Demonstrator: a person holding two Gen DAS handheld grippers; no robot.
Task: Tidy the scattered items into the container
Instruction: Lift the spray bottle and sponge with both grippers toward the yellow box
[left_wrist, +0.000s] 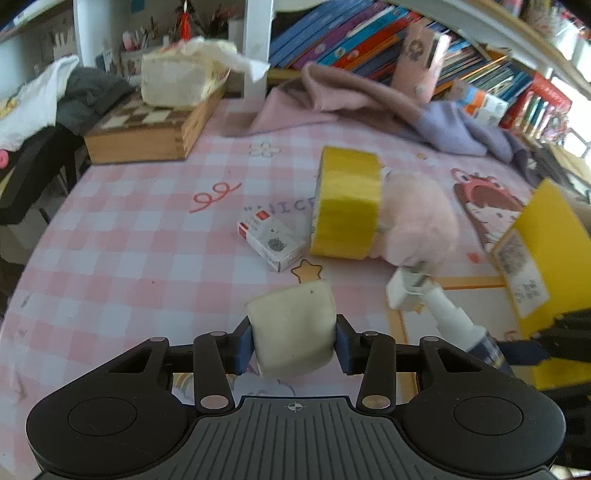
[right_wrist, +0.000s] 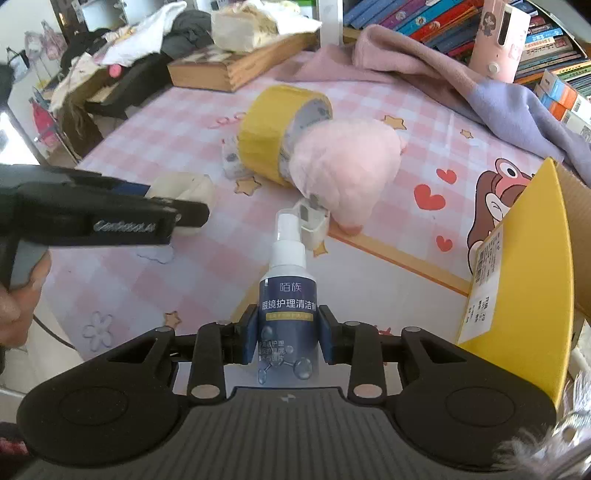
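My left gripper (left_wrist: 293, 345) is shut on a cream soft block (left_wrist: 291, 328), held just above the pink checked table; from the right wrist view the same cream block (right_wrist: 192, 188) shows behind the left gripper's black arm (right_wrist: 110, 216). My right gripper (right_wrist: 288, 334) is shut on a dark blue spray bottle (right_wrist: 288, 291) with a white nozzle. A yellow tape roll (left_wrist: 347, 201) lies on its side mid-table, a pink fluffy toy (left_wrist: 417, 218) leaning against it. A small white card box (left_wrist: 273, 240) and a white plug (left_wrist: 404, 291) lie nearby. The yellow cardboard container (right_wrist: 517, 280) stands at the right.
A wooden chess box (left_wrist: 147, 129) with a tissue pack on it sits at the back left. Pink and purple cloths (left_wrist: 369, 99) lie along the back, in front of a row of books. The table edge and a chair with clothes are at the left.
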